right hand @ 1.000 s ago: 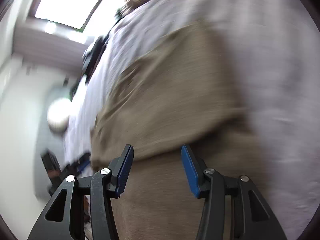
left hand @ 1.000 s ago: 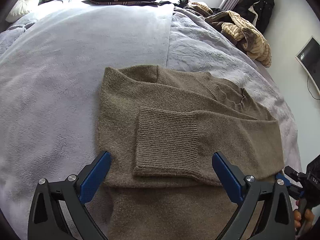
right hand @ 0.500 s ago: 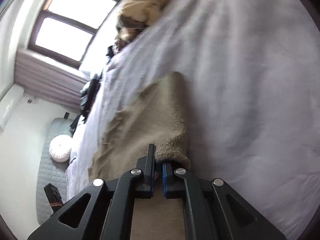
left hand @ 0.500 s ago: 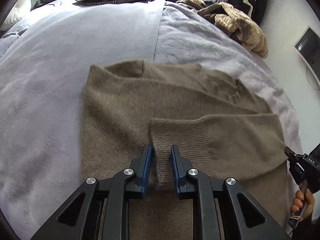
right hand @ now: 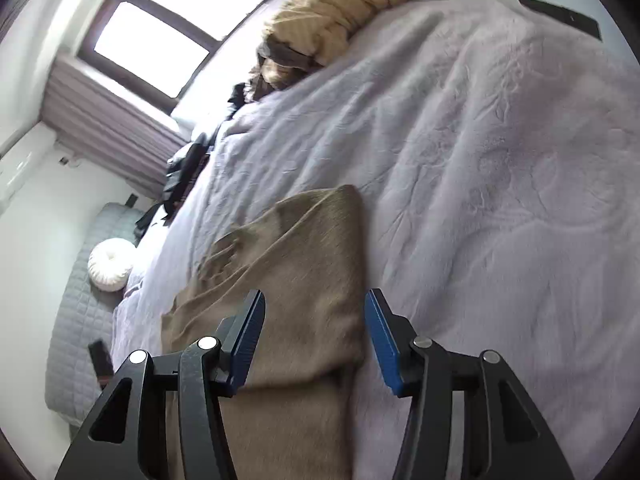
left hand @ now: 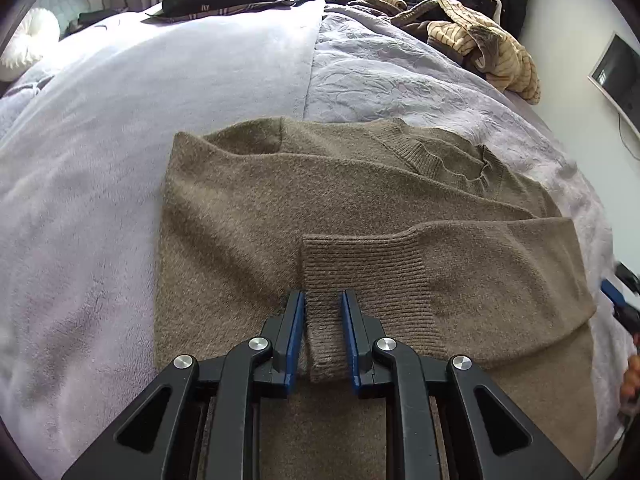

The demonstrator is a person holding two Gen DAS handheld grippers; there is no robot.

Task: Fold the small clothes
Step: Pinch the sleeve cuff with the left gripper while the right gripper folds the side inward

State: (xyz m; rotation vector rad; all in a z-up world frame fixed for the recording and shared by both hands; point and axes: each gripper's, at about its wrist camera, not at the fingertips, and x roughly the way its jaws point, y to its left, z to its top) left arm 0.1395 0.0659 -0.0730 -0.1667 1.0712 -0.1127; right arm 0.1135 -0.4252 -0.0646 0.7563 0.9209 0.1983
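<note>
Fuzzy brown knit sweater (left hand: pixel 360 208) lies flat on the pale lilac plush blanket (left hand: pixel 120 160), one sleeve folded across its chest. The left gripper (left hand: pixel 322 320) is clamped on that sleeve's ribbed cuff (left hand: pixel 360 276). The right gripper (right hand: pixel 314 332) has just been opening, jaws about halfway apart over the sweater's edge, pads not pressing it.

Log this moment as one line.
left gripper: shut on sweater cuff | right gripper: just opened, over sweater edge | bed
</note>
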